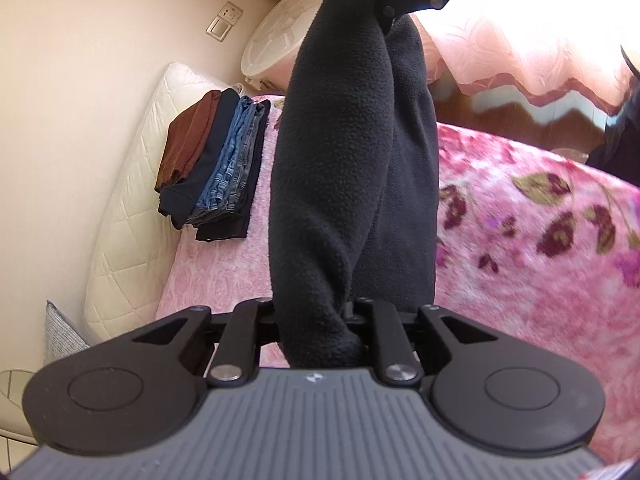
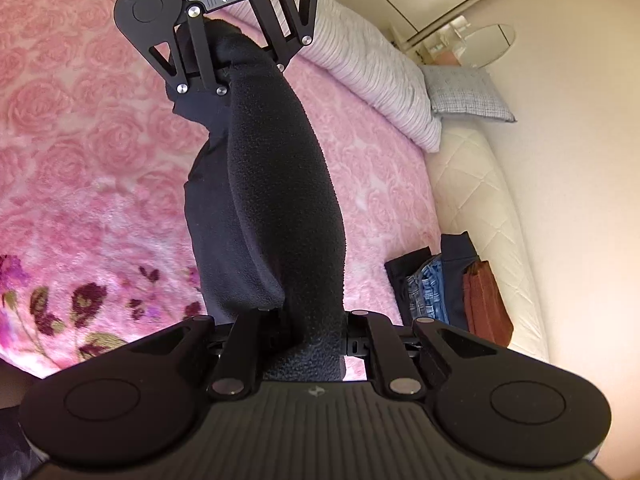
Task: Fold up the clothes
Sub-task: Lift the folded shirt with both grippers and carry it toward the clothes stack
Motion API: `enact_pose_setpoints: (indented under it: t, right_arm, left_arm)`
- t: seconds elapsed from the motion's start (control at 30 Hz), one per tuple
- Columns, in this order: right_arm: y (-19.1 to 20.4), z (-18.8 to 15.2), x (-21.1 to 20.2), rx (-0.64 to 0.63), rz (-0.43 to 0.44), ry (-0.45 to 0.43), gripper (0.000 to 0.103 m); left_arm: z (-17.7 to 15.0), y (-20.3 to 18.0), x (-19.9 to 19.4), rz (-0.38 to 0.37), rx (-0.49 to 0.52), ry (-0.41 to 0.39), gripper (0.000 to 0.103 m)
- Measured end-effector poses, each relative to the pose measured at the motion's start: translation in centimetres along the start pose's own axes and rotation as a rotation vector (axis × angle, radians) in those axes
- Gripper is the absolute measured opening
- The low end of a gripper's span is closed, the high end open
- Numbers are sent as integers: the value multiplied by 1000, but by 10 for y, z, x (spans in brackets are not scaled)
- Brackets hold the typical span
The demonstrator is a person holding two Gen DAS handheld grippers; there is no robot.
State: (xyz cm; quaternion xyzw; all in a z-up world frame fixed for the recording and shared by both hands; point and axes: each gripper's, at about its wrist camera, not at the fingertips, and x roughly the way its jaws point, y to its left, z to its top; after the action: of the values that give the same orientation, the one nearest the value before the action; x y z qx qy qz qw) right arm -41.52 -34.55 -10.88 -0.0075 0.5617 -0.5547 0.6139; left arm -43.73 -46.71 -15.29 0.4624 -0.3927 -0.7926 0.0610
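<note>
A black fleece garment (image 1: 344, 168) hangs stretched between my two grippers above the pink bed. My left gripper (image 1: 320, 328) is shut on one end of it. The right gripper (image 1: 384, 4) shows at the top of the left wrist view, clamped on the far end. In the right wrist view the same garment (image 2: 276, 208) runs from my right gripper (image 2: 308, 344), shut on it, up to the left gripper (image 2: 220, 64). The fingertips are hidden by fleece.
A pink floral blanket (image 1: 540, 240) covers the bed. A stack of folded clothes (image 1: 216, 164), brown, navy and denim, lies by the quilted cream headboard (image 1: 128, 184); it also shows in the right wrist view (image 2: 448, 292). Striped pillow (image 2: 372, 76) and grey pillow (image 2: 468, 92) lie beyond.
</note>
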Motion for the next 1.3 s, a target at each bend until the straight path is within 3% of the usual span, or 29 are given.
enact_pose_setpoints:
  t: [0.37, 0.6, 1.07, 1.3]
  right_arm:
    - [-119, -62, 24, -22, 27, -78, 9]
    - [-188, -99, 34, -38, 3, -89, 9]
    - [-295, -112, 56, -9, -160, -38, 10]
    - [-362, -126, 88, -3, -221, -34, 10]
  left_arm:
    - [82, 82, 53, 9, -26, 67, 15]
    - [128, 125, 85, 33, -17, 57, 15]
    - [158, 237, 138, 151, 83, -69, 15]
    - [178, 303, 189, 214, 86, -86, 16]
